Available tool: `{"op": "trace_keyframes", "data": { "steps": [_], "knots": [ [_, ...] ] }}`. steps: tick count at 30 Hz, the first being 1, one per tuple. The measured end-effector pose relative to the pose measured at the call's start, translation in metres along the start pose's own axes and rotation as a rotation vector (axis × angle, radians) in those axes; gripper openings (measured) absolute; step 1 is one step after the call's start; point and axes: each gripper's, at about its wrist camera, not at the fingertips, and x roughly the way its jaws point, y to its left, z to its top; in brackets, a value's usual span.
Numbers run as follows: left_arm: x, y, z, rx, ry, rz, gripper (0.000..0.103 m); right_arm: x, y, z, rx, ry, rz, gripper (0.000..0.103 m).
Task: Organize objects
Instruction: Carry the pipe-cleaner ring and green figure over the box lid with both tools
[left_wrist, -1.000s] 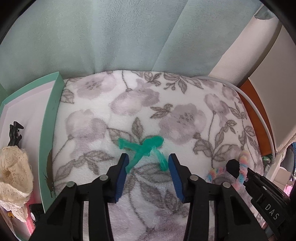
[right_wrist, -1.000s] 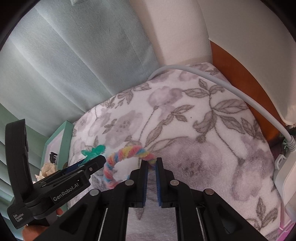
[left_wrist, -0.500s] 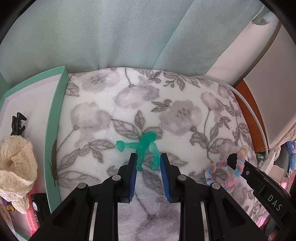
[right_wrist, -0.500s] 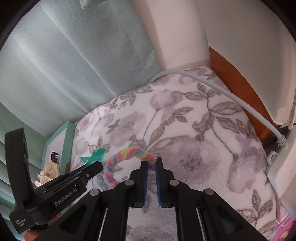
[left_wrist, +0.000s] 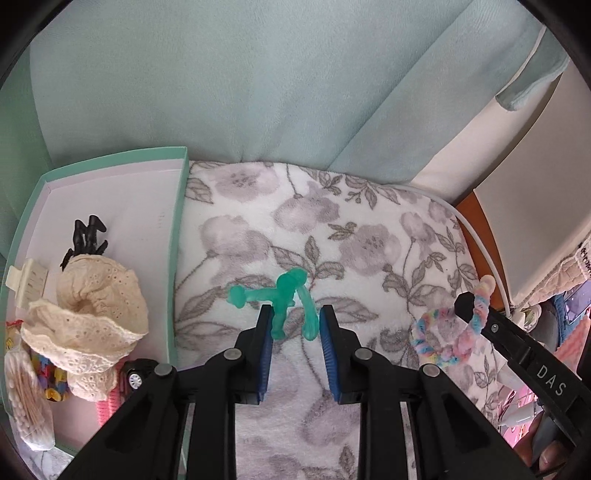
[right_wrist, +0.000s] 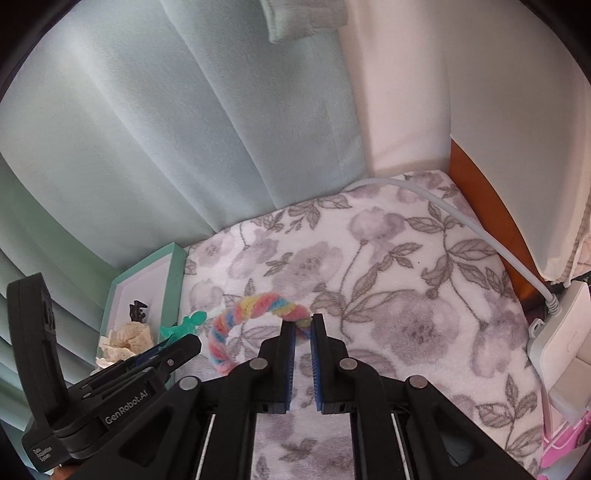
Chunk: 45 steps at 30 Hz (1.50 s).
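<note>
Two small things are in hand at once, one per pair of tongs, both raised over the floral blanket (left_wrist: 369, 229) that covers the bed or cushion.

Farthest left, along the blanket's left edge, sits the mint-green box (left_wrist: 177, 258), open, already holding a cream lace scrunchie (left_wrist: 99, 314), a black claw clip (left_wrist: 86, 238) and other small bits. Judging by that, it is the likely home for what is being carried.

Next comes the left tongs (left_wrist: 293, 325), narrowed onto the green hair clip (left_wrist: 284, 299): a translucent teal piece with a knobbed arm sticking out toward the box and two legs running down between the blue pads. It looks like thin moulded plastic, light and stiff, probably a little slick, so the hold on the legs seems right; squeezing the thin arm could snap or flick it away.

Right of that, near the blanket's right side, the right tongs (right_wrist: 303, 328) are pinched almost fully together on the pastel scrunchie (right_wrist: 255, 306), a fuzzy twisted loop in pink, blue and yellow. It arches up from the pads and droops leftward, so it is clearly soft, floppy and very light. A grip anywhere on the loop would serve, though the dangling end may snag on the box wall.

A white cable (right_wrist: 461, 221) runs along the blanket's far right edge.
</note>
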Motion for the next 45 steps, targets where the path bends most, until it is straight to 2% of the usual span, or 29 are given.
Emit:
{"op": "trace_keyframes", "data": {
  "steps": [11, 22, 33, 45],
  "knots": [
    [-0.066, 0.042, 0.000, -0.056, -0.110, -0.006, 0.025, -0.030, 0.067, 0.008, -0.088, -0.039, 0.022, 0.009],
    [-0.107, 0.116, -0.016, -0.151, -0.168, 0.056, 0.025, -0.026, 0.138, 0.037, -0.154, -0.033, 0.051, 0.009],
    [-0.108, 0.175, -0.012, -0.224, -0.178, 0.109, 0.025, 0.020, 0.196, 0.035, -0.235, 0.031, 0.084, 0.009],
    [-0.075, 0.199, 0.001, -0.244, -0.141, 0.126, 0.026, 0.083, 0.224, 0.033, -0.276, 0.113, 0.078, 0.009]
  ]
}}
